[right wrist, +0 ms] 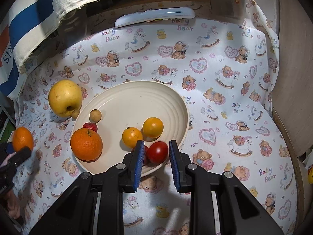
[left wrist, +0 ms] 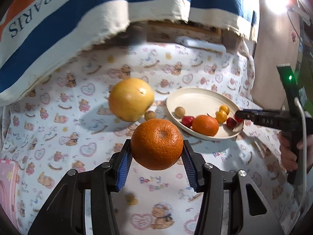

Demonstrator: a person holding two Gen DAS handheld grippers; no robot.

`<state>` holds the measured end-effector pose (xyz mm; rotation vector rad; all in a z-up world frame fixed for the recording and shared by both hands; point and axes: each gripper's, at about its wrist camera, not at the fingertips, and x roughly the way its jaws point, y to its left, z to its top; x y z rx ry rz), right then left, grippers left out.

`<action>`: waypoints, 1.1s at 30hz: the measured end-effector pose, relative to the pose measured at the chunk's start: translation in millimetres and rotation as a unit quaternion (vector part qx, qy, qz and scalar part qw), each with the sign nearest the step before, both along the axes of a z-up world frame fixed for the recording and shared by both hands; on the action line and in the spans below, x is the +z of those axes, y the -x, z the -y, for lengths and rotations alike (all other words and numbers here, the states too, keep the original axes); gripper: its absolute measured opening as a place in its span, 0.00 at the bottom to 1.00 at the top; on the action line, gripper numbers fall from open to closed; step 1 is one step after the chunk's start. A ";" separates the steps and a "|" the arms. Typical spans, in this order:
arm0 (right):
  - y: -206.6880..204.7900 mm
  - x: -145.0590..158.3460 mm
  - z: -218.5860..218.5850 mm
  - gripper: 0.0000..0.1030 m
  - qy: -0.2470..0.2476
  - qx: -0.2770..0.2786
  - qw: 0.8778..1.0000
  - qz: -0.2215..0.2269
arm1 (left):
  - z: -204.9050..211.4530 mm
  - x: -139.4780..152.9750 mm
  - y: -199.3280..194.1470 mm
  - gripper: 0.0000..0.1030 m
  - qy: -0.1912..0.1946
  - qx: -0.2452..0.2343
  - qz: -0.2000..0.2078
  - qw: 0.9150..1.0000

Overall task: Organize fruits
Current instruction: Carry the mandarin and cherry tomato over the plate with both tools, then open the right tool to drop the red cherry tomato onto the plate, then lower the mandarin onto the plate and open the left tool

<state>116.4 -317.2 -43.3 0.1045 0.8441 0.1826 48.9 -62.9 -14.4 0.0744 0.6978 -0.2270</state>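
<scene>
My left gripper (left wrist: 156, 144) is shut on a large orange (left wrist: 156, 144), held above the bear-print cloth, left of the cream plate (left wrist: 195, 96). That orange (right wrist: 23, 139) shows at the far left of the right wrist view. My right gripper (right wrist: 156, 156) is shut on a red tomato (right wrist: 157, 151), low over the plate's (right wrist: 137, 98) near rim. On the plate lie another orange (right wrist: 86, 144), two yellow-orange tomatoes (right wrist: 132, 137), a second red tomato (right wrist: 145, 157), a small red fruit (right wrist: 90, 126) and a small brown fruit (right wrist: 95, 116). A yellow apple (right wrist: 65, 98) and another brown fruit (right wrist: 75, 113) sit just left of the plate.
A white remote (right wrist: 154, 16) lies at the back of the cloth. A blue, white and orange striped cloth (left wrist: 58, 29) hangs over the back left. A pink box (left wrist: 7, 180) stands at the near left. A wooden edge (right wrist: 289, 98) borders the right side.
</scene>
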 end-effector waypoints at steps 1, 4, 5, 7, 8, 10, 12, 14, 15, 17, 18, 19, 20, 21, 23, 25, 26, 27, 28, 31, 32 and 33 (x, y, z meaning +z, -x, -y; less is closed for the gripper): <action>0.2 0.6 1.2 0.26 -0.004 0.001 1.000 -0.001 | 4.7 -0.6 -0.2 0.47 -0.004 -0.002 -0.002 1.000; 2.4 4.4 5.1 0.26 -0.016 0.000 1.000 0.000 | 15.4 3.7 0.5 0.47 -0.002 -0.005 -0.003 1.000; 3.8 6.7 6.8 0.26 -0.021 -0.001 1.000 0.002 | 18.5 6.3 0.7 0.47 0.000 -0.008 -0.002 1.000; 8.1 13.6 10.7 0.26 -0.031 -0.005 0.999 0.012 | 27.8 13.0 0.9 0.47 0.001 -0.013 0.001 1.000; 9.9 16.7 12.4 0.26 -0.035 -0.007 0.999 0.018 | 32.6 15.9 0.0 0.47 0.000 -0.016 0.002 1.000; 13.8 22.8 16.4 0.26 -0.040 -0.014 0.999 0.028 | 44.1 19.9 -6.3 0.47 0.003 -0.032 -0.010 0.999; 15.2 27.0 20.4 0.26 -0.043 -0.021 0.998 0.034 | 55.6 20.9 -16.6 0.47 0.016 -0.045 -0.034 0.998; 16.0 30.0 25.6 0.26 -0.046 -0.030 0.998 0.038 | 68.7 18.9 -27.8 0.47 0.017 -0.055 -0.057 0.997; 16.0 31.2 28.1 0.26 -0.048 -0.034 0.997 0.039 | 76.4 17.7 -33.4 0.47 0.013 -0.059 -0.064 0.996; 15.0 32.3 34.2 0.26 -0.054 -0.046 0.997 0.039 | 90.1 16.0 -40.5 0.47 0.004 -0.063 -0.067 0.996; 14.1 32.0 36.5 0.26 -0.056 -0.051 0.996 0.038 | 96.8 15.2 -43.8 0.47 0.000 -0.068 -0.071 0.995; 12.6 31.3 38.1 0.26 -0.056 -0.055 0.996 0.037 | 104.1 14.2 -46.8 0.47 -0.005 -0.072 -0.077 0.994; 11.0 30.2 38.7 0.26 -0.053 -0.058 0.996 0.035 | 110.9 13.0 -48.9 0.47 -0.013 -0.073 -0.084 0.994; 8.9 28.6 38.9 0.27 -0.047 -0.061 0.997 0.030 | 118.1 11.5 -50.5 0.47 -0.025 -0.075 -0.092 0.993; 7.6 25.8 41.4 0.27 -0.049 -0.066 0.996 0.025 | 129.2 9.1 -52.3 0.47 -0.030 -0.084 -0.100 0.991; 7.0 25.2 43.2 0.27 -0.060 -0.064 0.996 0.020 | 139.0 5.4 -55.3 0.47 -0.041 -0.088 -0.109 0.989; 7.6 25.7 43.6 0.27 -0.065 -0.063 0.996 0.020 | 142.6 3.8 -57.0 0.47 -0.046 -0.087 -0.111 0.989; 8.7 26.4 43.4 0.27 -0.066 -0.062 0.996 0.022 | 145.0 2.3 -58.9 0.47 -0.049 -0.087 -0.112 0.989; 10.4 27.6 42.4 0.27 -0.065 -0.062 0.996 0.025 | 147.5 0.7 -61.2 0.47 -0.052 -0.086 -0.113 0.988; 13.4 30.2 37.9 0.27 -0.047 -0.061 0.996 0.033 | 151.1 -5.1 -67.0 0.47 -0.056 -0.085 -0.118 0.988; 13.8 30.7 37.8 0.27 -0.047 -0.061 0.996 0.034 | 152.5 -5.6 -66.7 0.47 -0.061 -0.087 -0.113 0.988; 13.7 30.8 38.5 0.27 -0.050 -0.061 0.996 0.033 | 154.5 -5.9 -66.1 0.47 -0.067 -0.088 -0.108 0.988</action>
